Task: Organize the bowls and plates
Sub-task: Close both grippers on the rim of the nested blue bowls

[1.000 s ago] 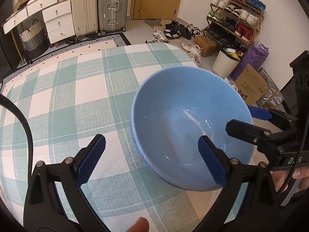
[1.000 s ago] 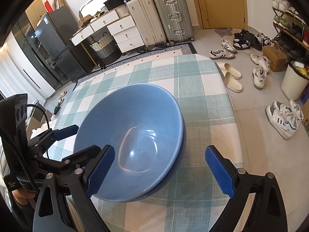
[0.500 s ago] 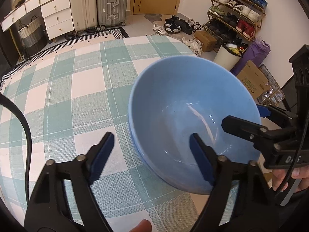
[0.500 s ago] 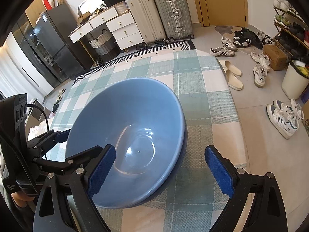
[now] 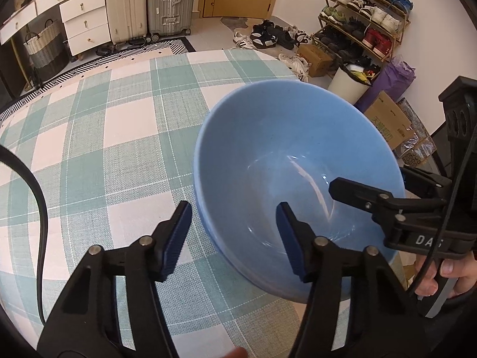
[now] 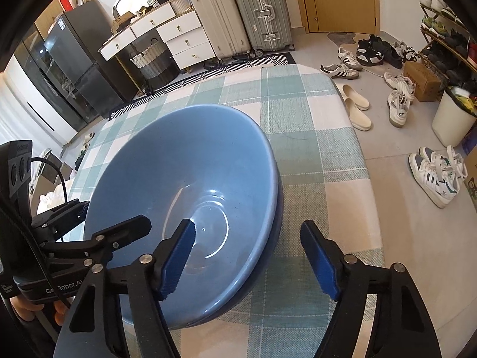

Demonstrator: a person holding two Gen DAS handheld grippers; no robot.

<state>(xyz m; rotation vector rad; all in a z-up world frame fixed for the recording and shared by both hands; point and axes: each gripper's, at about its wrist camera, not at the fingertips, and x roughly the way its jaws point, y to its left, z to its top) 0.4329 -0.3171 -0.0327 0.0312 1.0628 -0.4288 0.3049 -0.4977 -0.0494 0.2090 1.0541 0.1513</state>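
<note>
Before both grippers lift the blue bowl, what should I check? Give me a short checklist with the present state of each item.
1. Left gripper straddles the blue bowl rim: ok, jaws closing, one inside, one outside.
2. Right gripper straddles the opposite rim: ok, jaws closing.
3. Pads pressing the rim: not ok, gaps show on both sides.
4. Only one bowl gets lifted: cannot tell; a darker bowl seems nested underneath.
5. Bowl empty: ok.
6. Bowl resting on the tablecloth: ok.

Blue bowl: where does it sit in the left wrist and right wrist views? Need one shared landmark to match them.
Left wrist: blue bowl right of centre, its near rim between the closing left gripper fingers.
Right wrist: blue bowl left of centre, its rim between the closing right gripper fingers.
Shared landmark: silver suitcase at the back wall.
</note>
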